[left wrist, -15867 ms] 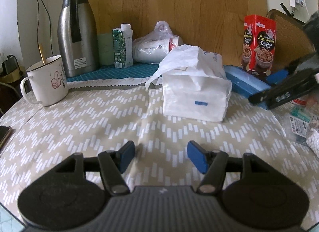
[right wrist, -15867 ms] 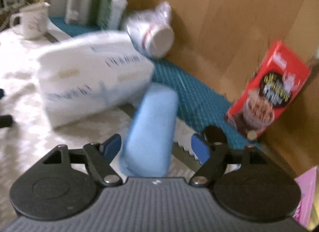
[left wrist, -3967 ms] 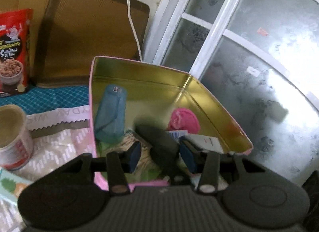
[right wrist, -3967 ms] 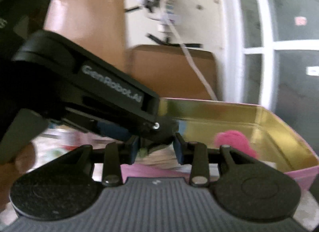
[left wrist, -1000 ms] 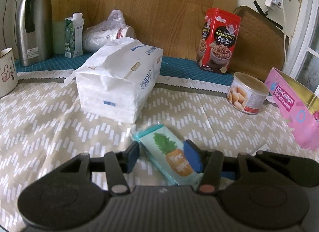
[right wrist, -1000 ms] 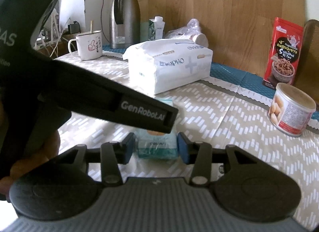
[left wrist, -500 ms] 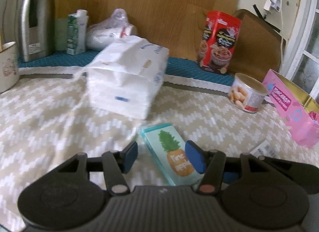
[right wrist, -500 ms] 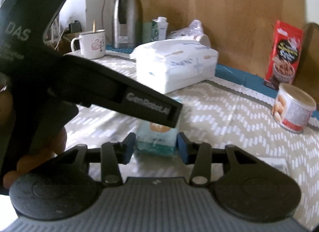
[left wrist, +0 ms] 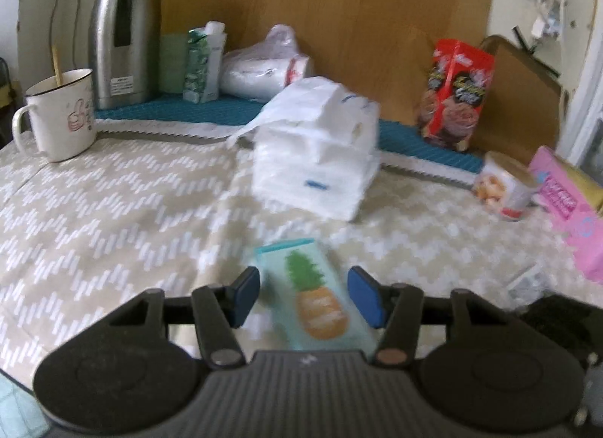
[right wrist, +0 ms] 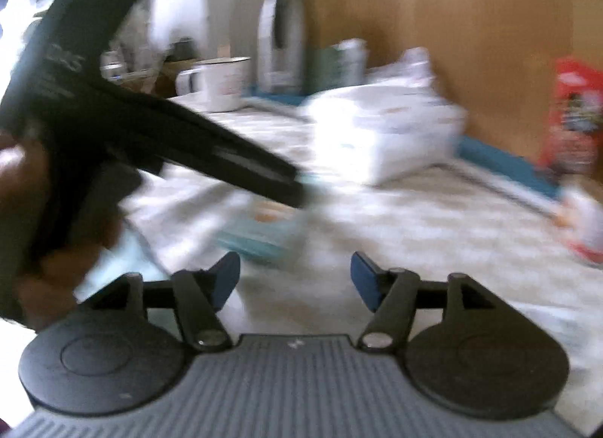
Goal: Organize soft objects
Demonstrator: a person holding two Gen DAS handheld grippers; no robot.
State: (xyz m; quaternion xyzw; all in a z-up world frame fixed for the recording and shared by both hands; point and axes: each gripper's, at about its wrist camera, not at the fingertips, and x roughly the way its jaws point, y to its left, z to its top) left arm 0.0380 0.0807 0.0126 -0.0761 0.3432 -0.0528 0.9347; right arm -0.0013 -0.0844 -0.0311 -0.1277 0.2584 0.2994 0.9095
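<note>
Two claws hover over the table (left wrist: 113, 212) — the left claw (left wrist: 303, 296) spread with the pineapple packet (left wrist: 316, 298) lying flat between its pads, untouched, the right claw (right wrist: 295, 280) just opened wider and empty, packet ahead to its left — and the tissue pack (left wrist: 320, 159) lies beyond.

bare tablecloth (left wrist: 113, 212) left; tissue pack (left wrist: 316, 167) blocks straight ahead
</note>
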